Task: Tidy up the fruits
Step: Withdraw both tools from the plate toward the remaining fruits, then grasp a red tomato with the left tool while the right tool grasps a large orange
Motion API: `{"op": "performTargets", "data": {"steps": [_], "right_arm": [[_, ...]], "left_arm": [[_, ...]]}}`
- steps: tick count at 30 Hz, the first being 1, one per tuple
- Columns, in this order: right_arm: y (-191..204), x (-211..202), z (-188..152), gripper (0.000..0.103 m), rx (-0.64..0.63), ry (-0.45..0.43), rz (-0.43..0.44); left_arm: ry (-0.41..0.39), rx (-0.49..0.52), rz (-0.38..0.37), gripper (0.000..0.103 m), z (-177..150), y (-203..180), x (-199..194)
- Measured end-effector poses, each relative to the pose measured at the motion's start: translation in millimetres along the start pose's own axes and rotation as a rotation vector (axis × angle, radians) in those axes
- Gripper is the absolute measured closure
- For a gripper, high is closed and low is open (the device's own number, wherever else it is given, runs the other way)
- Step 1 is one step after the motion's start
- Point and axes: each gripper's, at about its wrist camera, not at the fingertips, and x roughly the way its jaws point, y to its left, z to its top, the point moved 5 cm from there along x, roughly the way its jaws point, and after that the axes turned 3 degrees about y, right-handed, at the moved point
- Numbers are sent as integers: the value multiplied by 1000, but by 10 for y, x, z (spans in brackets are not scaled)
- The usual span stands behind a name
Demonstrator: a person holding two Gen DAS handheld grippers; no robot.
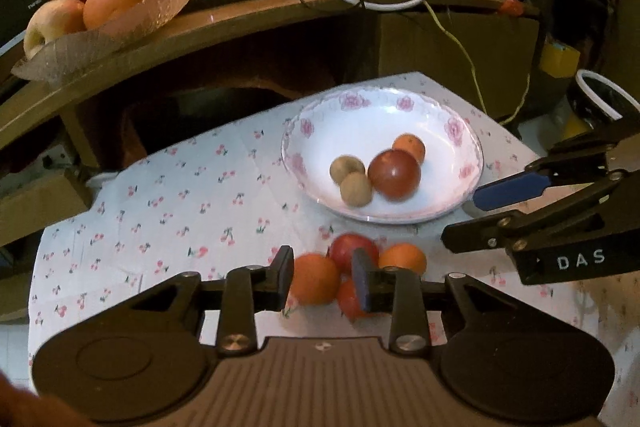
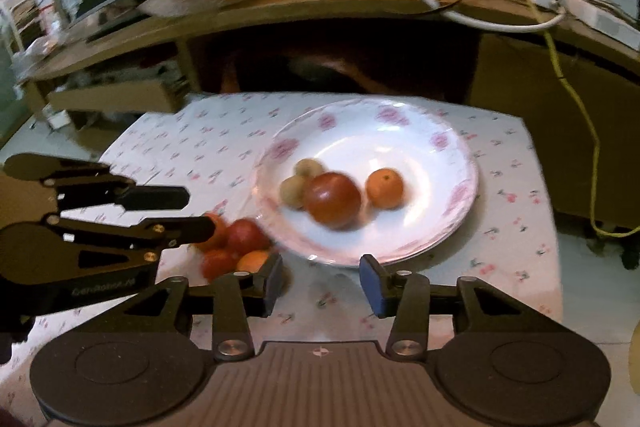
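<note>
Your left gripper [image 1: 324,283] is spread, empty, low over 4 loose fruits on the tablecloth [image 1: 180,195]: 2 oranges and 2 red fruits bunched touching each other, just beside the plate [image 1: 400,107]. The near orange [image 1: 314,279] sits between the fingers. Your right gripper [image 2: 320,283] is also spread, holding nothing, near the plate's front rim. The plate already holds 1 red fruit [image 1: 394,175], 1 small orange [image 1: 410,147] and 2 brown fruits. Likely risk: closing on the orange nudges its neighbours and they roll off the table edge. Round skin may slip from an off-centre pinch.
</note>
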Motion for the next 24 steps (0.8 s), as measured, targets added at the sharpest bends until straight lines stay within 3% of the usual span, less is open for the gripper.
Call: {"op": "performTargets", "data": {"steps": [10, 21, 24], "right_arm": [[249, 206, -56, 56, -67, 56, 44], [349, 420, -53, 56, -101, 77, 32], [353, 440, -35, 68, -101, 79, 30]], "left_arm": [[26, 14, -31, 64, -192, 86, -75], [48, 56, -90, 64, -343, 18, -74], [53, 58, -98, 64, -353, -5, -59]]}}
